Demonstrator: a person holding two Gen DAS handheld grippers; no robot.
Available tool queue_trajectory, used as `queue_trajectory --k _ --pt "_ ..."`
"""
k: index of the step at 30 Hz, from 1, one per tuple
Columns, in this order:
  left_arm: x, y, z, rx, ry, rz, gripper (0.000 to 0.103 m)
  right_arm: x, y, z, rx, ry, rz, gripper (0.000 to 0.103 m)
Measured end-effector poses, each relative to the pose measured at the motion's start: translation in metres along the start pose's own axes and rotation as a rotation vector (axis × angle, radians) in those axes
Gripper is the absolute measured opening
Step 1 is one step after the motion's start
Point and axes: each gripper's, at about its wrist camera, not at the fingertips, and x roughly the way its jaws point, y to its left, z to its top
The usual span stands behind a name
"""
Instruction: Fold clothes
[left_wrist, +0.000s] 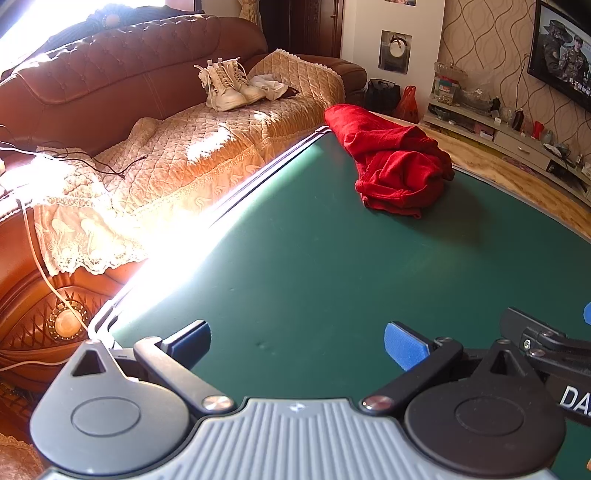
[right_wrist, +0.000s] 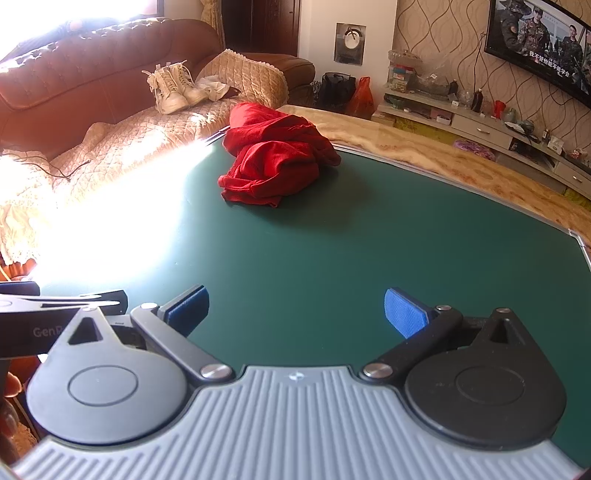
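A crumpled red garment (left_wrist: 391, 162) lies in a heap at the far corner of the green table mat (left_wrist: 332, 266); it also shows in the right wrist view (right_wrist: 273, 162) on the mat (right_wrist: 369, 251). My left gripper (left_wrist: 297, 345) is open and empty, low over the near part of the mat, well short of the garment. My right gripper (right_wrist: 295, 312) is open and empty, also over the near part of the mat, apart from the garment. The two grippers sit side by side; part of each shows at the edge of the other's view.
A brown sofa (left_wrist: 110, 81) with a quilted cover stands left of the table, with white shoes (left_wrist: 225, 83) on it. Strong sun glare washes out the mat's left edge (left_wrist: 177, 254). A marble table border (right_wrist: 461, 162), a TV cabinet (right_wrist: 480, 125) and a TV lie to the right.
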Motion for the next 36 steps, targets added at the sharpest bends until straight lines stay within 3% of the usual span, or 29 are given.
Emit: queue_trajectory --k 36 --pt "0.047 -0.012 -0.002 0.045 0.023 0.019 0.103 0.041 -0.005 0.002 0.01 0.032 0.015 0.103"
